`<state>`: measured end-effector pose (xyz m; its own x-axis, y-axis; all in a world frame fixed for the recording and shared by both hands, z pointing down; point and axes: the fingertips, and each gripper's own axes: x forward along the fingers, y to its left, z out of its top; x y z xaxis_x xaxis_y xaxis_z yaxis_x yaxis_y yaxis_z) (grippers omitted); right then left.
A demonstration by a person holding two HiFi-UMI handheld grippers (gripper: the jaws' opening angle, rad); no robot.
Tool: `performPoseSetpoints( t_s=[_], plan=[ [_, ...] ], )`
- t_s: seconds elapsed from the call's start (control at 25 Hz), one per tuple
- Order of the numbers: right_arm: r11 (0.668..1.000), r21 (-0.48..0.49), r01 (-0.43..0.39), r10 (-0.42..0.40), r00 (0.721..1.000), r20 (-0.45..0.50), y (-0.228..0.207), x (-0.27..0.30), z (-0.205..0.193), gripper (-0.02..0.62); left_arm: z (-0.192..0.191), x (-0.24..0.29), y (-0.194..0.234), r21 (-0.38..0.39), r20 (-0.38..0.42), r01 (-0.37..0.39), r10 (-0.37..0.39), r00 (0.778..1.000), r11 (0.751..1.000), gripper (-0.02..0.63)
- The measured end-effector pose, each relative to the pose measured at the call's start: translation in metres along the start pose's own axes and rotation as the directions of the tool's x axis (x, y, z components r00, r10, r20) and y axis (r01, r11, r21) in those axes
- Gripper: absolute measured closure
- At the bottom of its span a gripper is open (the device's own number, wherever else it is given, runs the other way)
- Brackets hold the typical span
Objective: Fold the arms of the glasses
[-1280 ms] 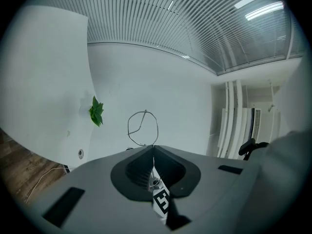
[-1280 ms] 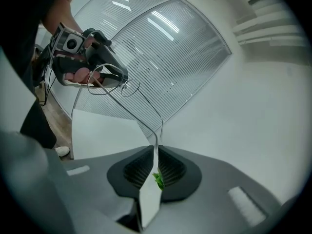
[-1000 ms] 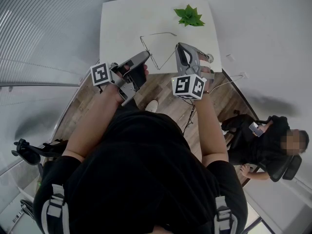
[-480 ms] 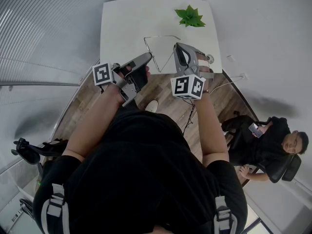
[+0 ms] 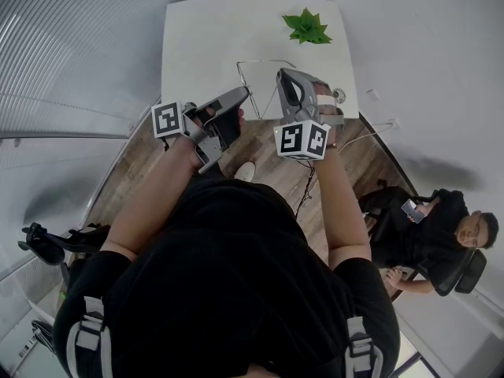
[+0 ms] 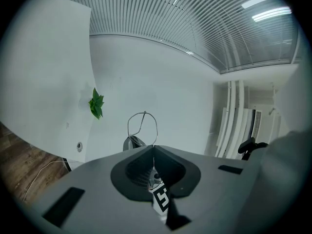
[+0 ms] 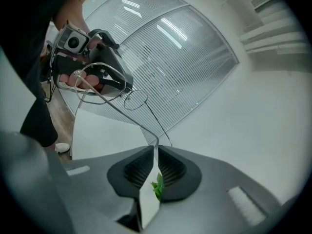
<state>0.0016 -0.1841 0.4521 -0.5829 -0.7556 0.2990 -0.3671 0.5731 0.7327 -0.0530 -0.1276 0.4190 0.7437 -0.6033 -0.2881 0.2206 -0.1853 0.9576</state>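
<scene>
Thin wire-rimmed glasses point(image 7: 135, 99) with clear lenses, held in mid-air (both arms swung open, unfolded)

I see black short-sleeved top point(image 5: 228, 274) filling lower half of head view. Grey webbing straps point(image 5: 88, 333) with buckles at 7 and 5 o'clock. White shoe point(image 5: 246, 170) near centre. Left gripper point(image 5: 242, 94): grey shell, black-and-white left cube point(image 5: 167, 120) at its 8 o'clock. Right gripper point(image 5: 281, 78): grey, rounded, pale band point(image 5: 329, 101) at its 3 o'clock, right cube point(image 5: 304, 140) at its 6 o'clock. Pads point(image 7: 141, 167) dark, ribbed.
</scene>
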Motion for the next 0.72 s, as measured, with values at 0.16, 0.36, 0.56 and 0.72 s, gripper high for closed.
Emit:
performPoseSetpoints(
  t_s=[0.16,0.36,0.56,0.72],
  plan=[
    [1.0,-0.007,-0.003,0.003,1.0,0.006,0.0,0.001,0.003,0.555,0.0,0.001,0.0,-0.002,-0.003,0.0,0.0,1.0,1.0,0.594],
    [1.0,-0.011,-0.012,0.012,1.0,0.012,0.002,0.002,0.006,0.555,-0.002,0.002,-0.003,-0.008,-0.01,0.004,-0.005,1.0,1.0,0.594],
    [1.0,-0.017,-0.018,0.018,1.0,0.019,0.003,0.005,0.013,0.555,-0.003,0.003,-0.004,-0.015,-0.022,0.007,-0.007,1.0,1.0,0.594],
    [1.0,-0.024,-0.021,0.021,0.999,0.028,0.005,0.008,0.019,0.555,-0.005,0.004,-0.004,-0.02,-0.032,0.006,-0.007,0.999,1.0,0.594]
  ],
)
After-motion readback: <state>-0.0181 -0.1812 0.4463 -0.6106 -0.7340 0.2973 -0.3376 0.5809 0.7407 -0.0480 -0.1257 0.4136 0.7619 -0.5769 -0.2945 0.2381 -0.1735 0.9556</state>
